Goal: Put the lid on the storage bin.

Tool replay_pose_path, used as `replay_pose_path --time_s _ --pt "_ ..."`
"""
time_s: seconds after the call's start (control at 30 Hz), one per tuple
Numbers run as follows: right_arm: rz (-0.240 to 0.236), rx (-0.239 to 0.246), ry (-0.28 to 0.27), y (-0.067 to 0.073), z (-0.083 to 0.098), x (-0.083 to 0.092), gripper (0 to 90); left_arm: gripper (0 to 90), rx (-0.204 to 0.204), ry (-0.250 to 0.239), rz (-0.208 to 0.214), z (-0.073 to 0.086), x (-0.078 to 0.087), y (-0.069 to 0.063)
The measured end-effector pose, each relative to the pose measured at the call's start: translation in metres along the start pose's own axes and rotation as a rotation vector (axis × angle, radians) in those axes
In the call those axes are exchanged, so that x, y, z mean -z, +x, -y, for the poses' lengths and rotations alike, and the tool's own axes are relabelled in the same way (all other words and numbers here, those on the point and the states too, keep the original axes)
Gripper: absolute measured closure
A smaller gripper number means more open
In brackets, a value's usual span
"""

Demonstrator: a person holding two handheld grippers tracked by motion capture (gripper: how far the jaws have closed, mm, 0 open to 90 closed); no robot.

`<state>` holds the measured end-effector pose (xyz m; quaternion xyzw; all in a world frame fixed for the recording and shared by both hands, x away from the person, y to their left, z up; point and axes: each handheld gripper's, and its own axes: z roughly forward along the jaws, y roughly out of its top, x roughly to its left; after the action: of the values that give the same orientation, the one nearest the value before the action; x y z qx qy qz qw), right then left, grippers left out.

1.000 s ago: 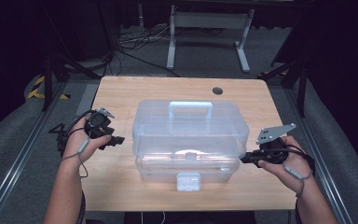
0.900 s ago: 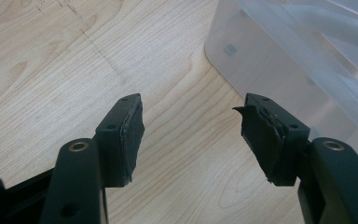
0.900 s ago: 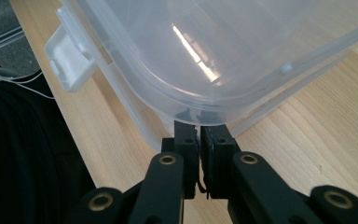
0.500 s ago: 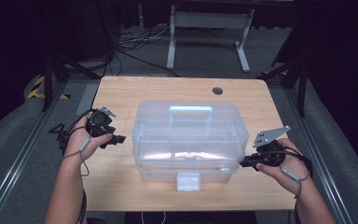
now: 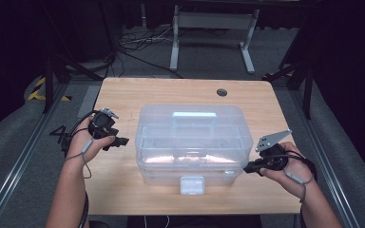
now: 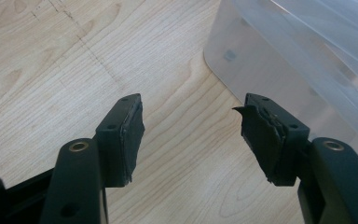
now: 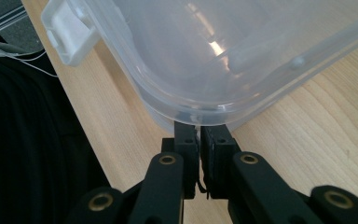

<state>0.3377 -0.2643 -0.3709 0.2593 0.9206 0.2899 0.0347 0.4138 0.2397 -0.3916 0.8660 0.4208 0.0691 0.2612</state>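
Observation:
A clear plastic storage box (image 5: pixel 190 142) with a lid, a top handle (image 5: pixel 194 116) and a white front latch (image 5: pixel 192 184) stands in the middle of the wooden table (image 5: pixel 123 95). My left gripper (image 5: pixel 119 142) is held level beside the box's left wall. Its jaws stand open over bare wood (image 6: pixel 193 105), with the box (image 6: pixel 298 56) just off to one side. My right gripper (image 5: pixel 247 168) is at the box's near right corner. There its jaws are shut (image 7: pixel 199 126), tips tucked under the lid's rim (image 7: pixel 223 46). The latch (image 7: pixel 70 32) hangs closed.
A small round hole (image 5: pixel 222 92) sits in the tabletop behind the box. Beyond the far edge are floor cables (image 5: pixel 133 42) and a metal stand (image 5: pixel 209 28). Rails run along both sides of the table. The table's near edge (image 5: pixel 190 211) is close to my hands.
My right gripper has slid a little left and toward me, ending at the box's near right corner. The left gripper and the box have stayed put.

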Motion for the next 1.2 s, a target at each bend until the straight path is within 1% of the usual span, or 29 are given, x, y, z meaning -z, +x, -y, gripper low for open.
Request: replay_pose_path --time_s 0.33,0.4,0.63,0.77,0.83,0.93,1.1,1.2 --pt "-0.013 -0.006 0.031 0.0007 0.0011 -0.0008 85.9 39.1 -0.001 0.0 0.002 0.0008 0.0 0.0017" --pt "-0.014 -0.007 0.034 0.0009 0.0012 -0.0006 85.7 39.0 0.005 0.001 0.003 0.001 -0.0007 0.0017" --pt "-0.023 -0.003 0.04 0.0005 0.0019 0.0002 85.9 38.9 0.003 0.008 0.005 0.0012 -0.0014 0.0019" --pt "-0.025 -0.007 0.06 0.0003 0.0031 -0.0004 86.0 38.9 0.004 0.003 0.003 0.0008 -0.001 0.0023" --pt "-0.025 -0.008 0.06 0.0001 0.0034 -0.0007 86.1 38.9 0.005 0.002 0.005 0.0005 -0.0013 0.0022" --pt "-0.019 -0.008 0.081 -0.0006 0.0051 -0.0007 85.8 38.9 0.001 0.004 0.007 -0.0005 -0.0023 0.0023" --pt "-0.037 -0.012 0.073 -0.0008 0.0066 0.0011 86.1 38.8 0.001 0.005 0.008 -0.0007 -0.0026 0.0028" --pt "-0.028 -0.009 0.065 -0.0006 0.0074 0.0065 86.4 38.9 0.006 0.004 0.007 -0.0004 -0.0023 0.0032"
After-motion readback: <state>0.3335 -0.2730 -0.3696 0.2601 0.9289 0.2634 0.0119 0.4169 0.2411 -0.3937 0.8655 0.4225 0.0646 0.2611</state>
